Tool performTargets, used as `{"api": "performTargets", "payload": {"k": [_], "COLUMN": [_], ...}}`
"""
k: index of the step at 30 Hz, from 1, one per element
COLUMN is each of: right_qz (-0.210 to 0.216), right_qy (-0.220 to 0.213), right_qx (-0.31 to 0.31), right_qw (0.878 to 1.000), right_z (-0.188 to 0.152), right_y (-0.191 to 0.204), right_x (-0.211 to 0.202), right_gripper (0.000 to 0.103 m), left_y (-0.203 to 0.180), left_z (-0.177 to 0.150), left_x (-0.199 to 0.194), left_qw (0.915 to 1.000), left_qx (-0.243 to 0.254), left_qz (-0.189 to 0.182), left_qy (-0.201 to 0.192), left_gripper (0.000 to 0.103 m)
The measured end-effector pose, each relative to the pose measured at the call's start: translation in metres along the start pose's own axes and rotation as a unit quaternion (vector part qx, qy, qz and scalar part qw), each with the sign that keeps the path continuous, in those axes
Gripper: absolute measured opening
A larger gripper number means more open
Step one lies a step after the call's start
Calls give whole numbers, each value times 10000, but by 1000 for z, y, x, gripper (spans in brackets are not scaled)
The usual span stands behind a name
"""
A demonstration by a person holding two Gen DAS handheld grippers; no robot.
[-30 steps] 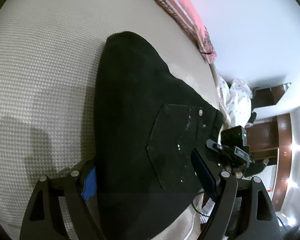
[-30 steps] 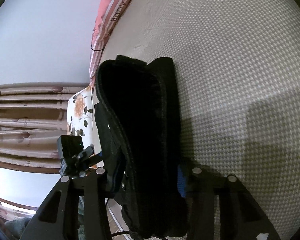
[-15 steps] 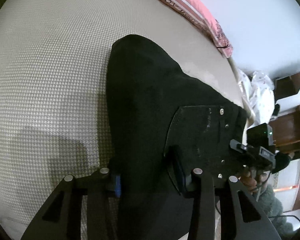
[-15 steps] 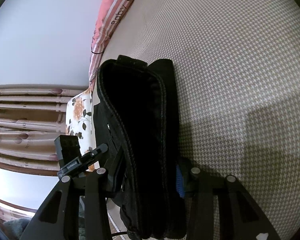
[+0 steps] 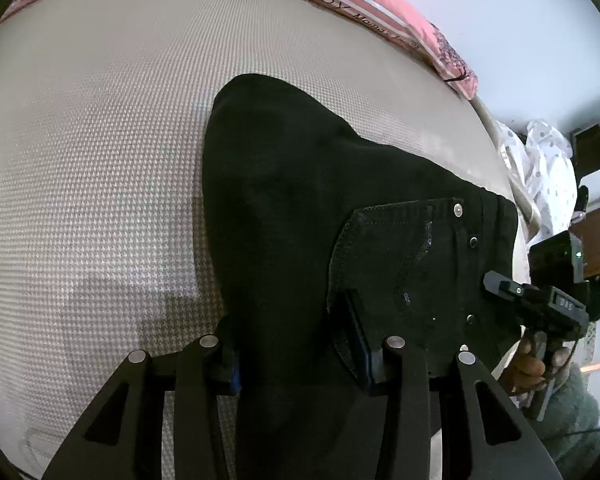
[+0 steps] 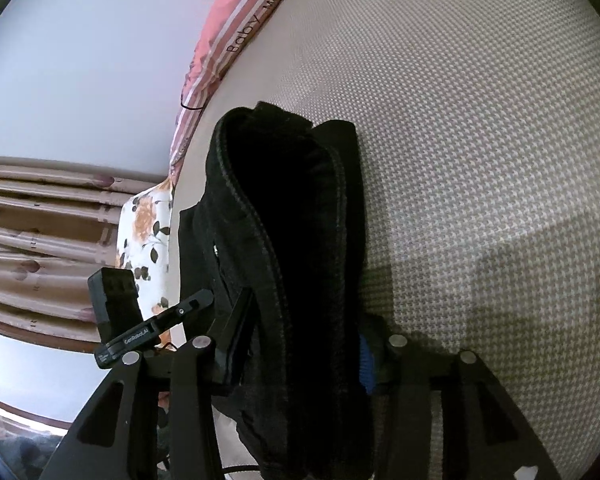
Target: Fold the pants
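Black pants (image 5: 308, 216) lie folded on the beige woven bed (image 5: 92, 152), back pocket with rivets facing up. My left gripper (image 5: 296, 344) is shut on the near edge of the folded pants, one finger on each side of the cloth. In the right wrist view the pants (image 6: 292, 240) show as a thick stack of layers seen edge-on at the waistband. My right gripper (image 6: 300, 340) is shut on that stack. Each gripper shows in the other's view: the right one (image 5: 548, 300) and the left one (image 6: 140, 332).
A pink striped pillow (image 5: 364, 4) lies along the bed's far edge by the white wall. White dotted cloth (image 5: 548, 168) and wooden furniture sit past the bed's right edge. A floral cushion (image 6: 144, 232) and curtain are at the left in the right wrist view.
My left gripper's fingers have closed in on the pants and the view has swung so more of the bed and pillow shows. My right gripper stays clamped and has barely moved.
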State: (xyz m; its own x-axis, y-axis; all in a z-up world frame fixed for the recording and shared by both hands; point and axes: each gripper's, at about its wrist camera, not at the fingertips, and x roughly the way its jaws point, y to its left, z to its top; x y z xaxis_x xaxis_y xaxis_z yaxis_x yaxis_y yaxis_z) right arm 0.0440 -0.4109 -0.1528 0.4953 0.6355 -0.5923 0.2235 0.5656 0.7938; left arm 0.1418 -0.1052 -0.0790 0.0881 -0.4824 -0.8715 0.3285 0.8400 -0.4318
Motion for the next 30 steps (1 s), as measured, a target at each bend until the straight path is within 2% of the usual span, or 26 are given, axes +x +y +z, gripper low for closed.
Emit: {"api": "performTargets", "payload": {"k": [3,7,11,15,17,18,30], "right_qz": [-104,-183,-356,-547,-492,-415,-284], "right_qy": [-41,-125,-241,-294,-319,-299,-235], "right_qx": [20,34,-62,-199,-221,-201,-191], "right_qw": [9999,9997,9991,9979,9980,9985,9991], "right_z": [0,0,0,-1,-1,0,1], "right_y": [4,7,19,36,43,46,73], "right_x": [3,1,-2,-5,-7,-7,-1], "right_gripper": [46,40,35,27,25,23,23], "left_y": [-9,-20,-22,-24,-24,-24,-26], "left_z": [1,1,5,7,8,8,14], "left_x": [5,10,9,3,-3,-8,-22], "left_qw": [9999,9993,9990,9990,9991,9989,9981], "left_qx": [53,187,200,204,202,227,369], "left_qz": [109,303,388,331,237,175,-9], "left_qy": [-53,-95,-111,-211,-298,-378,-499], "left_gripper": [42,42,36,27,24,19,15]}}
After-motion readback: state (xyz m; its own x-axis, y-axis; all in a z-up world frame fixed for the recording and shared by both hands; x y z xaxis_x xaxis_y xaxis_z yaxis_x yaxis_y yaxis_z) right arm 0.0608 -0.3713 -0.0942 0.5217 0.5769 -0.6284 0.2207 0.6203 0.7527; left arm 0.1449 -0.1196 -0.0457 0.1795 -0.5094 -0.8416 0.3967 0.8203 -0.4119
